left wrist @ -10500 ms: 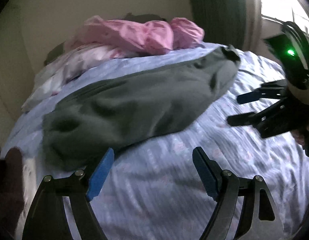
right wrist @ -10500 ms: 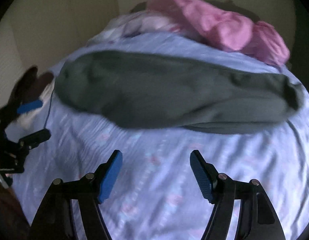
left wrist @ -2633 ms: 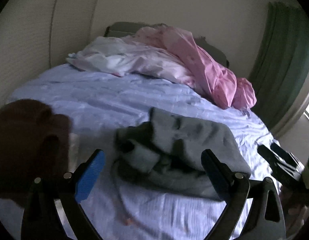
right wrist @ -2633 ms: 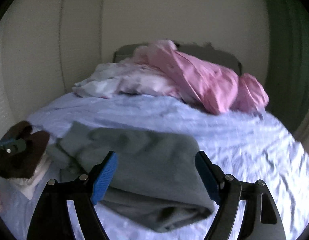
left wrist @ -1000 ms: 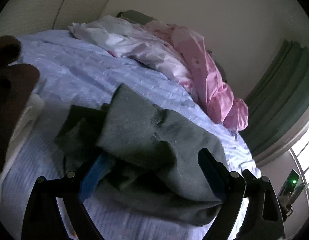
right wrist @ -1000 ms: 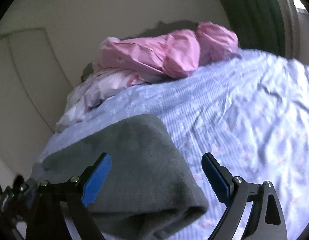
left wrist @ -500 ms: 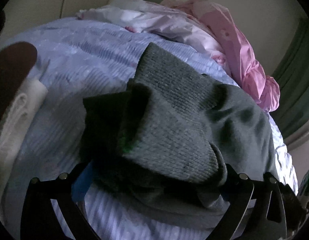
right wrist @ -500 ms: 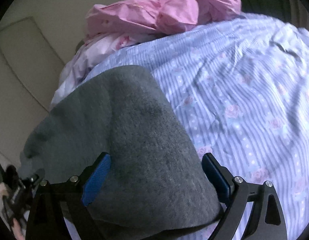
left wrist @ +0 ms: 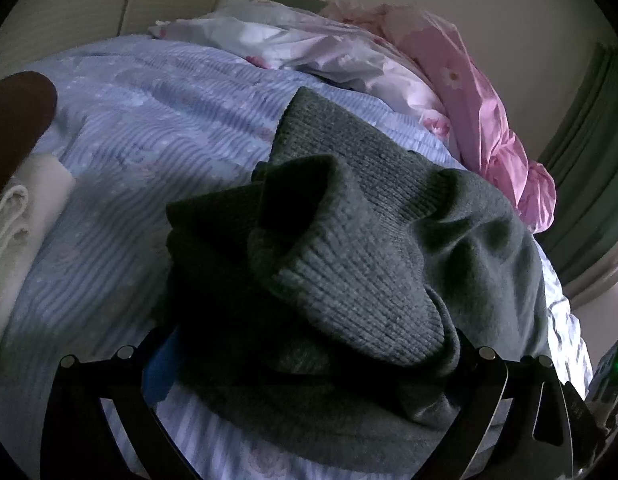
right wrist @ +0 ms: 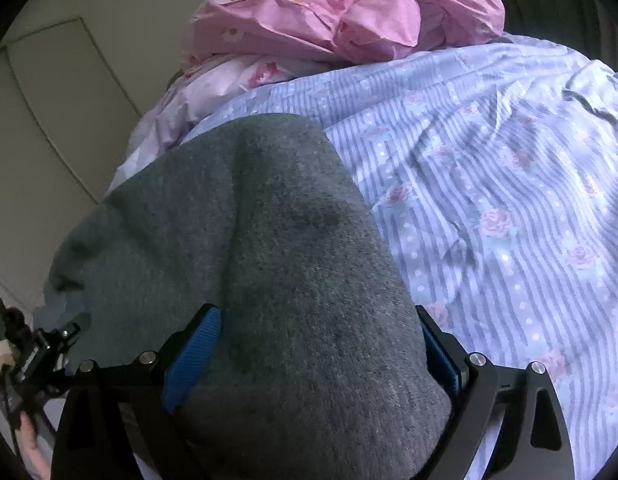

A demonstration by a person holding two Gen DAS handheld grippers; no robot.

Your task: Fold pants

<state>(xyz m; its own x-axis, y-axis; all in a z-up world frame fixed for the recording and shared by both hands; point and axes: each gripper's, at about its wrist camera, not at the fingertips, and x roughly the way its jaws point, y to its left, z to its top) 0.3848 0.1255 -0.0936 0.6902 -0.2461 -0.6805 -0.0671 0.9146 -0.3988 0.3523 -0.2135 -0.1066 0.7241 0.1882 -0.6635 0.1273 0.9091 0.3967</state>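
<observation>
Folded grey knitted pants (left wrist: 389,240) lying as a thick bundle on a bed covered by a lilac striped sheet printed with small roses (right wrist: 509,152). In the left wrist view the ribbed cuffs of the pants are heaped on top of the bundle, which fills the space between the two fingers of the left gripper (left wrist: 309,364); its jaws stand wide apart, one blue pad (left wrist: 159,372) clear of the cloth at the left, the other finger hidden behind the fabric. In the right wrist view the smooth folded end of the pants lies between the fingers of the right gripper (right wrist: 313,360), whose jaws are likewise spread, the blue pads flanking the cloth at either side; whether they press on it cannot be told. At the head of the bed lie a crumpled pink quilt with flower print (right wrist: 341,16) and a pale floral pillow (left wrist: 309,44). A folded white towel (left wrist: 17,216) rests at the left edge of the bed, with a dark brown object (left wrist: 17,112) above it.
</observation>
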